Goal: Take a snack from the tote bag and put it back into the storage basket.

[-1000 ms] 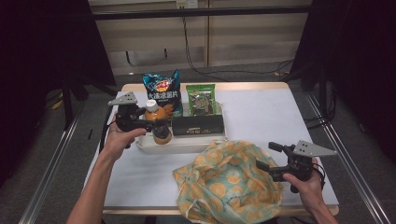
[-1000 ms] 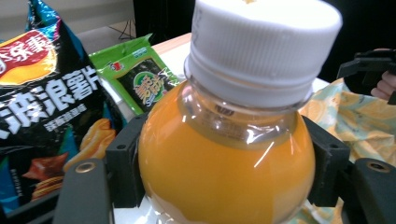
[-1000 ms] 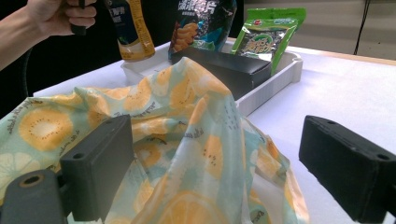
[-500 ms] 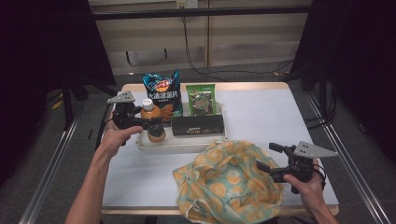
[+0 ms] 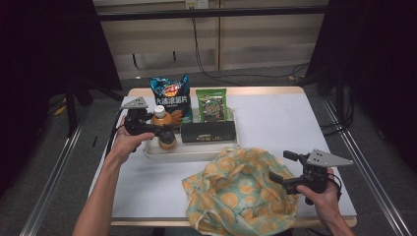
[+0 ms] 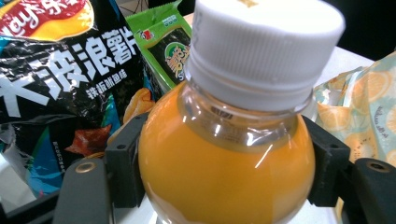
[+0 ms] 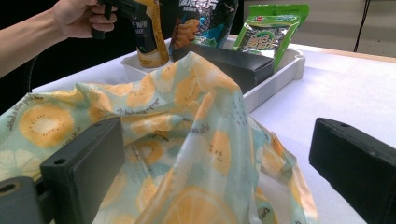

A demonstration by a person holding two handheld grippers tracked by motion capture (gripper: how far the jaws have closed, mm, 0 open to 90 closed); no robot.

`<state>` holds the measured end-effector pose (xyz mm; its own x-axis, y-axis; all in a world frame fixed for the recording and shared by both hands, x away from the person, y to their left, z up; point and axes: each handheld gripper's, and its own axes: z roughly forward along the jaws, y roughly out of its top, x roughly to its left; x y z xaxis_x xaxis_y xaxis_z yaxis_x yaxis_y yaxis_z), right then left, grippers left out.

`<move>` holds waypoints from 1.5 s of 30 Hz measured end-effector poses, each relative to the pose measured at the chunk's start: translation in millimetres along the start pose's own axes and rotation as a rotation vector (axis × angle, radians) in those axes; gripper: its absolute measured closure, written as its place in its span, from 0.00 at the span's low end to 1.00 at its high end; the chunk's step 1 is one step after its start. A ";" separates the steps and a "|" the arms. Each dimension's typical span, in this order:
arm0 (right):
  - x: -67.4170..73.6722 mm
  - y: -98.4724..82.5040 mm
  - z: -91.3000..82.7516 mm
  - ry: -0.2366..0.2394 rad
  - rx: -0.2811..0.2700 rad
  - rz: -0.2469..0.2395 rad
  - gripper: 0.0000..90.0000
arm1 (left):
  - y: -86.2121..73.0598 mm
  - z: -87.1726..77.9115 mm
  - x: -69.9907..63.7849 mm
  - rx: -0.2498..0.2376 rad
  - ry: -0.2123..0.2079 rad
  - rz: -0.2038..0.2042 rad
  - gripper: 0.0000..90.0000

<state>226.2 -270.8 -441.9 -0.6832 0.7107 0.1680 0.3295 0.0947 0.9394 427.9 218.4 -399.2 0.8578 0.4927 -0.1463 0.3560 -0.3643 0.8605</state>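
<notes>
An orange juice bottle [image 5: 164, 129] with a white cap [image 6: 266, 51] stands upright at the left end of the white tray [image 5: 196, 153]. My left gripper [image 5: 162, 132] is shut on it, and both pads [image 6: 125, 173] press its round shoulder. Whether its base rests on the tray I cannot tell. A fabric bag [image 5: 241, 189] with an orange-slice print lies crumpled at the front. At its right edge my right gripper [image 5: 281, 167] has just been opening its jaws. The bag's cloth [image 7: 196, 140] rises between them, untouched by either pad.
In the tray lean a dark chip bag [image 5: 171, 96] and a green snack packet [image 5: 211, 104], with a black box [image 5: 207, 132] in front. The white tabletop [image 5: 280, 118] stretches to the right. A metal rail [image 5: 366, 167] runs along the right side.
My left gripper has sunk a little with the bottle, toward the tray. The right hand has kept its place by the bag.
</notes>
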 end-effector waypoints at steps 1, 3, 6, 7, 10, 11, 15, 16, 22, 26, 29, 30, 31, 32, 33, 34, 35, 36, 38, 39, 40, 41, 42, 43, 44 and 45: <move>-0.1 -0.1 -0.4 0.000 -0.002 -0.002 0.03 | -0.4 1.0 0.5 0.005 0.002 0.003 0.34; 0.1 -0.1 -1.5 -0.001 -0.003 -0.002 0.03 | -1.7 3.1 1.3 0.015 0.003 0.000 0.34; 0.3 0.0 -1.5 0.000 -0.003 0.000 0.03 | -3.9 5.5 3.0 0.027 0.002 0.006 0.34; 0.3 0.1 -1.1 0.001 -0.002 0.001 0.03 | -4.7 6.7 3.5 0.028 0.002 0.001 0.34; 0.3 0.0 0.0 0.005 -0.001 -0.002 0.04 | -7.3 9.3 5.0 0.039 0.007 0.003 0.34; 0.5 0.0 0.3 0.006 -0.002 -0.001 0.04 | -8.1 10.1 5.5 0.044 0.008 0.007 0.34; 0.6 0.1 0.2 0.006 -0.001 0.000 0.04 | -11.4 10.7 7.8 0.045 0.005 -0.002 0.33; 0.4 0.0 0.0 0.006 -0.001 -0.002 0.04 | -11.9 10.0 7.9 0.049 0.010 0.003 0.33; -0.1 -0.4 -0.4 0.003 0.005 -0.003 0.05 | -15.3 6.7 3.6 0.059 0.018 0.028 0.33; 0.0 0.4 -0.3 -0.002 0.010 -0.003 0.05 | -15.4 6.5 -3.5 0.095 0.063 0.050 0.29; 0.0 0.0 1.0 0.002 0.013 -0.008 0.05 | -19.6 6.2 -3.1 0.086 0.087 0.015 0.21; 0.2 0.0 1.2 0.004 0.014 -0.008 0.05 | -20.6 4.6 -2.9 0.093 0.115 -0.005 0.18; 0.3 0.0 1.2 0.004 0.014 -0.008 0.05 | -22.1 2.8 -2.7 0.084 0.114 -0.022 0.15; 0.4 0.0 1.2 0.005 0.016 -0.006 0.05 | -23.2 1.5 -3.3 0.075 0.123 -0.036 0.15; 0.2 -0.1 1.5 0.005 0.017 -0.007 0.05 | -24.0 0.2 -4.1 0.076 0.137 -0.035 0.14; -0.1 -0.1 1.8 0.008 0.016 -0.009 0.05 | -25.0 0.1 -5.8 0.068 0.139 -0.048 0.14; -0.2 -0.2 2.1 0.009 0.017 -0.009 0.05 | -25.4 0.4 -7.6 0.065 0.156 -0.051 0.14; -0.4 -0.3 2.5 0.011 0.019 -0.011 0.05 | -25.8 1.1 -9.2 0.062 0.155 -0.062 0.14; -0.1 -0.3 3.2 0.011 0.021 -0.008 0.05 | -24.9 2.7 -13.7 0.059 0.181 -0.056 0.15; 0.1 -0.2 3.4 0.011 0.021 -0.008 0.05 | -24.2 3.3 -15.3 0.056 0.192 -0.057 0.16; 0.2 -0.1 3.4 0.014 0.024 -0.008 0.05 | -23.5 4.0 -16.6 0.057 0.197 -0.058 0.17; 0.3 -0.1 3.6 0.015 0.023 -0.007 0.05 | -23.1 4.6 -18.0 0.060 0.217 -0.054 0.20; 0.3 -0.1 3.6 0.015 0.025 -0.007 0.05 | -22.9 5.2 -19.0 0.051 0.203 -0.052 0.27; 0.3 -0.2 3.7 0.015 0.026 -0.010 0.05 | -21.7 5.9 -20.4 0.055 0.213 -0.043 0.32; 0.3 -0.2 3.7 0.015 0.026 -0.009 0.05 | -20.5 6.8 -21.3 0.063 0.216 -0.036 0.33; 0.1 -0.3 3.8 0.015 0.027 -0.010 0.05 | -19.5 7.5 -21.2 0.065 0.212 -0.021 0.33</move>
<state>228.5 -268.1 -443.3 -0.6958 0.6994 0.1634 0.3400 0.1204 0.9327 405.5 209.1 -416.6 0.7552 0.6534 -0.0525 0.4025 -0.3991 0.8238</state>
